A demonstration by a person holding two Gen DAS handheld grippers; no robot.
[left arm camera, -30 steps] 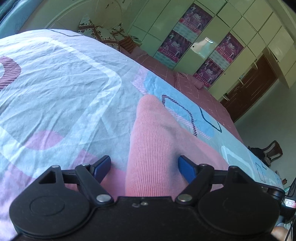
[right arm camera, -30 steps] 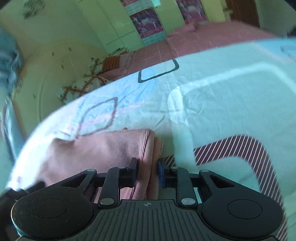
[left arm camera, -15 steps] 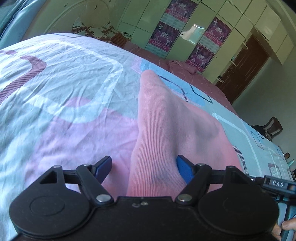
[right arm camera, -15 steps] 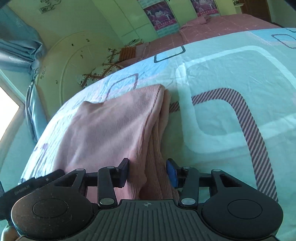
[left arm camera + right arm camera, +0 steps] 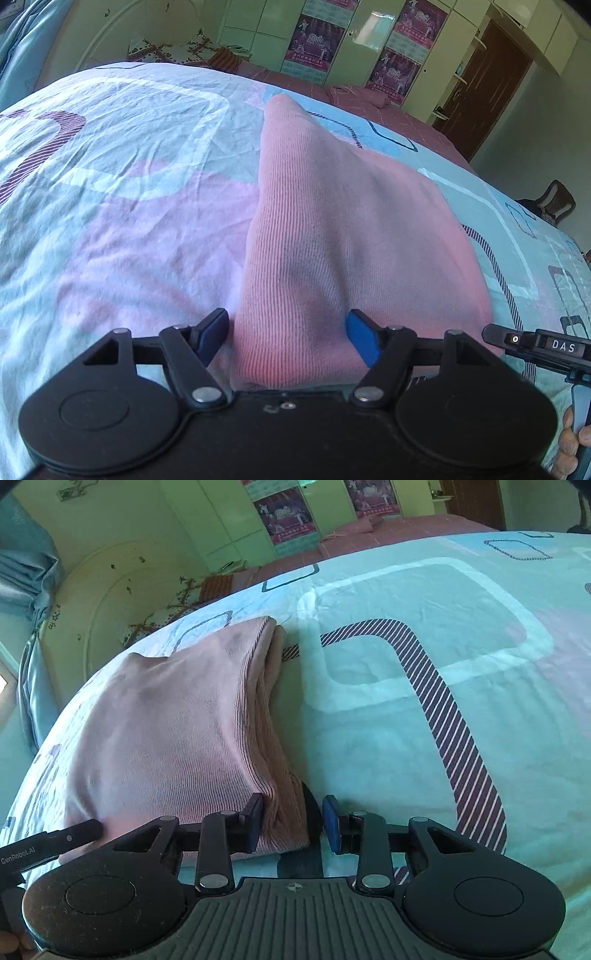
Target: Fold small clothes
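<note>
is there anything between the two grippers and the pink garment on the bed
Nothing visible. The pink garment already lies between the fingers of the left gripper, and its folded edge sits between those of the right gripper, whose right pad stands clear of it. Around it only the patterned bedsheet shows.

"DAS" marks the right tool [image 5: 563, 347]; "GenRobot.AI" marks the left tool [image 5: 48, 843].

L gripper [image 5: 288, 334] fingers wide apart, angled down; R gripper [image 5: 293, 823] fingers narrower, just been closing, also angled down.
</note>
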